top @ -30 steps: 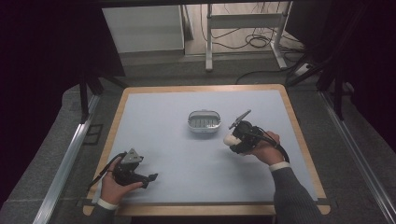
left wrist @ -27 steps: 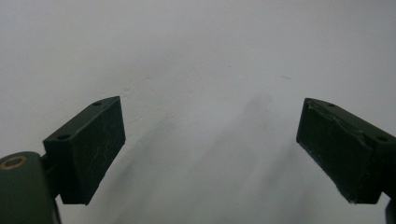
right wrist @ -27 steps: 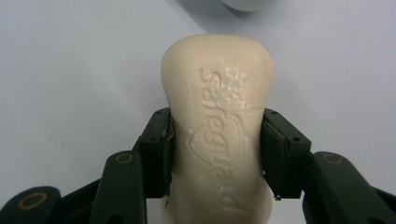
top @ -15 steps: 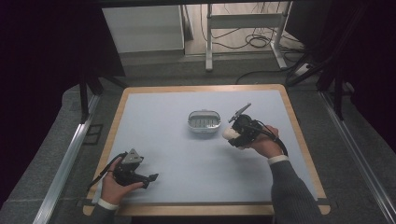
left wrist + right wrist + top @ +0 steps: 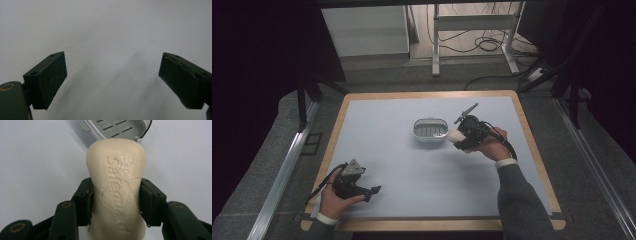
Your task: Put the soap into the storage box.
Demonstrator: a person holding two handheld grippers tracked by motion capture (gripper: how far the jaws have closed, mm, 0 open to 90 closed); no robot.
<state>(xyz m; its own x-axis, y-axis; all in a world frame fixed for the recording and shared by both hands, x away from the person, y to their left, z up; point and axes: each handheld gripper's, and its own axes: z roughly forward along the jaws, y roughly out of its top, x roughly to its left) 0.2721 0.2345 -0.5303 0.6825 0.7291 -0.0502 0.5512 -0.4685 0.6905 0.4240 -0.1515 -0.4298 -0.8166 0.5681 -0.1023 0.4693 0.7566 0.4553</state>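
A cream bar of soap (image 5: pixel 116 192) with raised lettering is clamped between the two black jaws of my right gripper (image 5: pixel 115 202). In the high view that gripper (image 5: pixel 460 139) hovers just right of a small grey slotted soap dish (image 5: pixel 430 130) at the middle of the table, the soap (image 5: pixel 455 135) pointing toward it. The dish's slotted edge (image 5: pixel 117 127) lies just beyond the soap's tip. My left gripper (image 5: pixel 371 190) rests near the table's front left corner, its jaws (image 5: pixel 112 82) wide apart over bare tabletop with nothing between them.
The table is a pale blue-grey sheet (image 5: pixel 387 125) with a wooden border (image 5: pixel 432 224). Metal rails (image 5: pixel 282 175) run along both sides on the floor. A frame's legs and cables (image 5: pixel 482 45) stand beyond the far edge.
My right gripper has carried the soap a little up and away from the front edge, closer beside the dish. The left gripper has stayed where it was.
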